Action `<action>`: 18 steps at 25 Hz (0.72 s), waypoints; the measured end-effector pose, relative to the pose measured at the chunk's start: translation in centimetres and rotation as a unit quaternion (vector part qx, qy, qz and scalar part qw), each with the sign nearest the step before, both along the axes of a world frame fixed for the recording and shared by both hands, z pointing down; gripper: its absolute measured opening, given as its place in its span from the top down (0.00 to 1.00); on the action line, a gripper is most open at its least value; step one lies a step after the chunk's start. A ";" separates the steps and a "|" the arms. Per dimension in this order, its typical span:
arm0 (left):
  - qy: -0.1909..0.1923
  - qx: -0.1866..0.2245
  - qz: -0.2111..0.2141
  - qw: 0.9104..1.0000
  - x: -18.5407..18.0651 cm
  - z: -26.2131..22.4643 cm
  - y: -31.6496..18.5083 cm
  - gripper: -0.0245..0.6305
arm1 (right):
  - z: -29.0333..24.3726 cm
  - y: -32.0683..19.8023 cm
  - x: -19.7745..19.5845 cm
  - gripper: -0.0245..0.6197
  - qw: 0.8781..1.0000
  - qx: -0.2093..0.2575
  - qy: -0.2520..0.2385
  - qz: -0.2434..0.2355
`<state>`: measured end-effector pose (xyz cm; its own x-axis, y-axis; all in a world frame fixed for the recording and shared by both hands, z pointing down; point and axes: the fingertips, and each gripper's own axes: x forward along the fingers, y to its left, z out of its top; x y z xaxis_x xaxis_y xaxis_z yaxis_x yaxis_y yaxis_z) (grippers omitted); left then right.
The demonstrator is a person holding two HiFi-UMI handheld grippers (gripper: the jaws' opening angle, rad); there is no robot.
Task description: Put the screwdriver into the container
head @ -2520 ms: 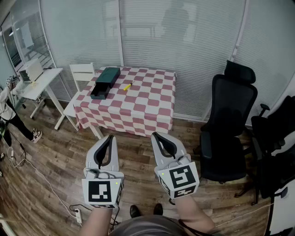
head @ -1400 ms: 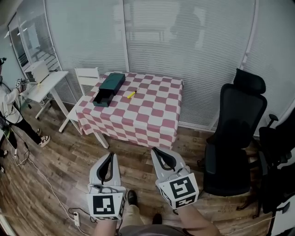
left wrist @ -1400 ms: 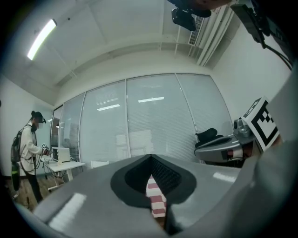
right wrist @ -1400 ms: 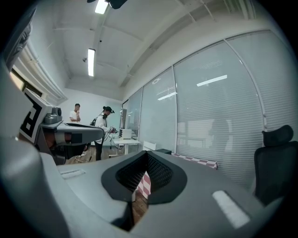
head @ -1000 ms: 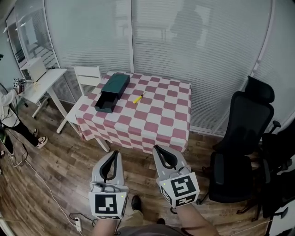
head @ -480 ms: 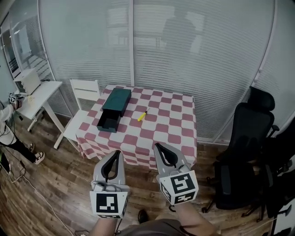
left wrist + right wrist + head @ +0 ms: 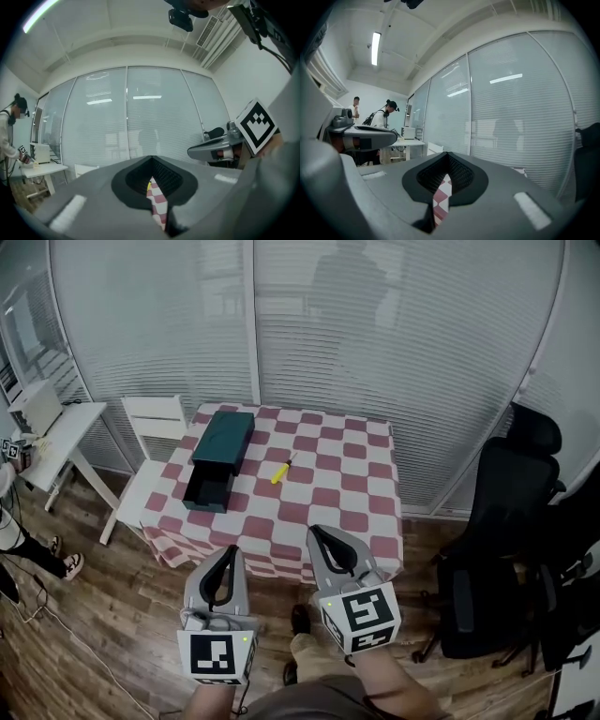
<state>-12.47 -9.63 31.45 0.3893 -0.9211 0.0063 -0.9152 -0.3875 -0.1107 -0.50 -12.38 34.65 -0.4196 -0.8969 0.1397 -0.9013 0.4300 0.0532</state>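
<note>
Far left, a white desk [image 7: 64, 420] stands against the glass wall, with a white chair [image 7: 155, 414] just beside the table's left edge. The table [image 7: 361, 498] carries a red-and-white checked cloth. On its left half lies the dark green container [image 7: 223, 435], a long box whose drawer [image 7: 208, 491] is pulled out toward me. The drawer's inside reads only as dark, so I cannot tell what it holds. The yellow screwdriver [image 7: 280, 471] lies on the cloth just right of the container, apart from it and near the table's middle, so it is not in the container. Both grippers hang over the wood floor on my side of the table, well short of the tool. The left gripper [image 7: 229, 553] has its jaws drawn together and nothing gripped; its own view shows only a sliver of checked cloth through the slit. The right gripper [image 7: 318, 534] is likewise closed on nothing. A black office chair [image 7: 492, 512] stands at the far right.
</note>
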 end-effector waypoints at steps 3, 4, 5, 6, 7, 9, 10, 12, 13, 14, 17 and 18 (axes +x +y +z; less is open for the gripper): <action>-0.013 -0.012 -0.008 1.000 -0.3 0.6 -2.6 0.96 | 0.7 -2.9 0.2 0.92 1.000 -0.004 -0.003 0.004; -0.015 -0.013 -0.009 1.000 -0.4 0.7 -3.5 0.96 | 0.9 -4.0 0.2 0.92 1.000 -0.007 -0.005 0.004; -0.016 -0.013 -0.010 1.000 -0.4 0.7 -4.4 0.96 | 1.1 -5.0 0.1 0.92 1.000 -0.010 -0.008 0.004; -0.017 -0.014 -0.010 1.000 -0.5 0.7 -5.3 0.96 | 1.2 -6.0 0.1 0.92 1.000 -0.012 -0.010 0.004; -0.017 -0.013 -0.010 1.000 -0.6 0.7 -6.3 0.96 | 1.3 -7.0 0.1 0.92 1.000 -0.013 -0.013 0.004; -0.024 -0.013 -0.011 1.000 -0.7 0.8 -8.6 0.96 | 1.3 -9.4 0.5 0.92 1.000 -0.012 -0.017 0.006; -0.028 -0.012 -0.011 0.999 -0.6 0.9 -9.7 0.96 | 1.4 -10.7 0.7 0.92 1.000 -0.012 -0.019 0.008; -0.036 -0.016 -0.009 0.999 -0.2 1.1 -11.8 0.96 | 1.5 -12.9 1.2 0.92 1.000 -0.014 -0.025 0.011; -0.039 -0.019 -0.009 0.999 0.0 1.1 -12.7 0.96 | 1.4 -13.9 1.5 0.92 0.999 -0.015 -0.028 0.012; -0.042 -0.020 -0.009 0.999 0.2 1.0 -13.5 0.96 | 1.3 -14.8 1.7 0.92 0.999 -0.015 -0.030 0.012; -0.045 -0.015 -0.009 0.999 0.8 0.4 -16.3 0.96 | 0.7 -17.6 2.0 0.92 0.999 -0.009 -0.034 0.010; -0.047 -0.012 -0.009 0.999 1.0 0.1 -17.2 0.96 | 0.5 -18.5 2.0 0.92 0.999 -0.006 -0.035 0.008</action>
<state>-11.50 -26.82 31.56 0.3700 -0.9268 0.0645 -0.9079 -0.3754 -0.1863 1.53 -30.88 35.14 -0.4142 -0.9020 0.1221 -0.9095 0.4155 -0.0154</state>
